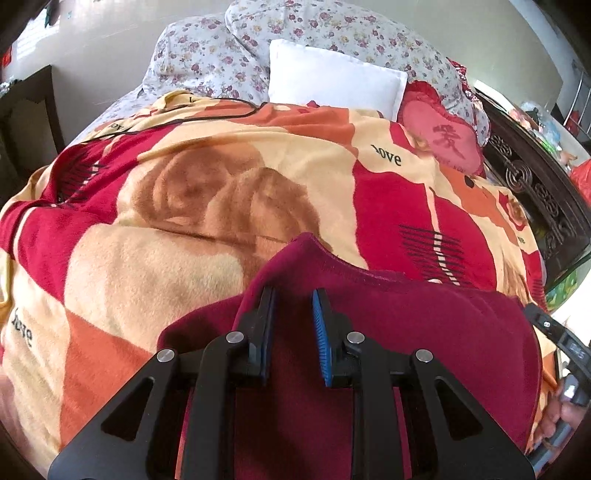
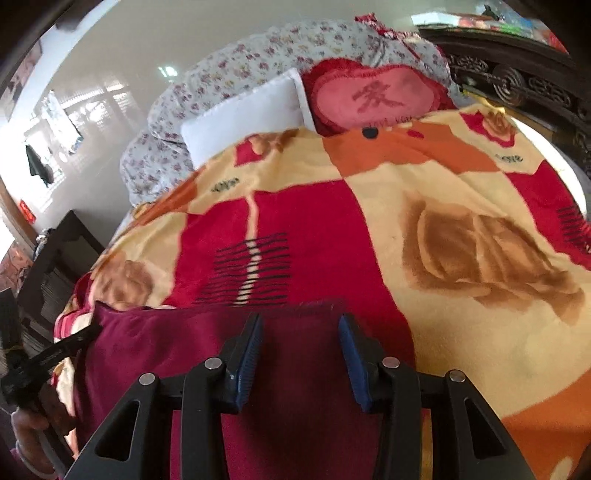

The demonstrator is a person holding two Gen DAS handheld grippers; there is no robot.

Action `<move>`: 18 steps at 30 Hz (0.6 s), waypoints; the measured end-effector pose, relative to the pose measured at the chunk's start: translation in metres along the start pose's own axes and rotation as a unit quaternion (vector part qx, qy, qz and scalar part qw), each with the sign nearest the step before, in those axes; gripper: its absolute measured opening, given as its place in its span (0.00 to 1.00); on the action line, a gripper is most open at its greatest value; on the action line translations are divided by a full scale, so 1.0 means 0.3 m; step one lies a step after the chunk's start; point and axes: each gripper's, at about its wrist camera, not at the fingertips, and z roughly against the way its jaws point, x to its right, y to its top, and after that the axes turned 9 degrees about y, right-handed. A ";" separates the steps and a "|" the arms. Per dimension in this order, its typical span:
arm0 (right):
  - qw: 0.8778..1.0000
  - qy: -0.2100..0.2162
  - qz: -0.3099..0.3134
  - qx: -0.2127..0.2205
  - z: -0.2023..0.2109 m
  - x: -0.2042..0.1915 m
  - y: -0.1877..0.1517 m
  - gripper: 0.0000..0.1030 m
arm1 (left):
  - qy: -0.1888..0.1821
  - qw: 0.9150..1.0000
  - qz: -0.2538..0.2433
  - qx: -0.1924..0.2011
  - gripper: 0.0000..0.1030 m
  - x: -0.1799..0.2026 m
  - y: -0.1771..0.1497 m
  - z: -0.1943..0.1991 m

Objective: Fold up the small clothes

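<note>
A dark maroon garment (image 1: 424, 325) lies spread on the patterned blanket (image 1: 221, 192) at the bed's near edge. My left gripper (image 1: 293, 299) is open and sits just over the garment's left part, with cloth showing between the blue pads. The same garment shows in the right wrist view (image 2: 166, 343). My right gripper (image 2: 301, 325) is open over the garment's right part near its far edge, nothing pinched. The right gripper's body (image 1: 565, 347) shows at the left view's right edge, and the left gripper's tip (image 2: 55, 350) at the right view's left edge.
A white pillow (image 1: 332, 77), a red heart cushion (image 1: 443, 136) and a floral quilt (image 1: 295, 29) lie at the far end of the bed. A dark carved wooden headboard (image 1: 535, 177) runs along the right. A dark cabinet (image 2: 55, 251) stands left of the bed.
</note>
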 end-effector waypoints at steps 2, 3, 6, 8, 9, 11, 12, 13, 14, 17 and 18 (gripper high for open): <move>1.000 0.006 0.016 0.003 0.038 -0.040 -0.020 0.41 | 0.002 1.000 0.000 -0.003 0.19 -0.001 -0.006 0.010; 1.000 0.009 0.021 0.000 0.044 -0.054 -0.026 0.41 | 0.004 1.000 0.000 -0.003 0.19 -0.003 -0.009 0.015; 0.999 0.018 0.043 -0.011 0.057 -0.102 -0.056 0.41 | 0.006 1.000 0.001 -0.003 0.19 -0.006 -0.018 0.030; 0.999 0.019 0.047 -0.013 0.056 -0.117 -0.077 0.41 | 0.008 1.000 0.002 -0.003 0.19 -0.012 -0.026 0.044; 0.999 0.017 0.045 -0.019 0.044 -0.115 -0.092 0.41 | 0.008 1.000 0.003 -0.003 0.19 -0.014 -0.030 0.052; 0.998 0.013 0.041 -0.038 0.006 -0.100 -0.109 0.43 | 0.008 1.000 0.005 -0.004 0.19 -0.024 -0.043 0.069; 0.998 0.012 0.043 -0.041 -0.004 -0.095 -0.111 0.44 | 0.007 1.000 0.006 -0.005 0.19 -0.029 -0.050 0.080; 0.998 0.010 0.049 -0.041 -0.009 -0.094 -0.111 0.44 | 0.007 1.000 0.005 -0.006 0.19 -0.033 -0.056 0.089; 0.998 0.006 0.053 -0.042 -0.008 -0.100 -0.108 0.44 | 0.007 1.000 0.004 -0.005 0.19 -0.036 -0.064 0.099; 0.998 0.005 0.046 -0.047 0.006 -0.118 -0.100 0.44 | 0.011 1.000 -0.001 0.000 0.19 -0.049 -0.083 0.130; 0.998 0.008 0.044 -0.047 0.013 -0.127 -0.099 0.45 | 0.016 1.000 -0.003 0.003 0.23 -0.053 -0.091 0.140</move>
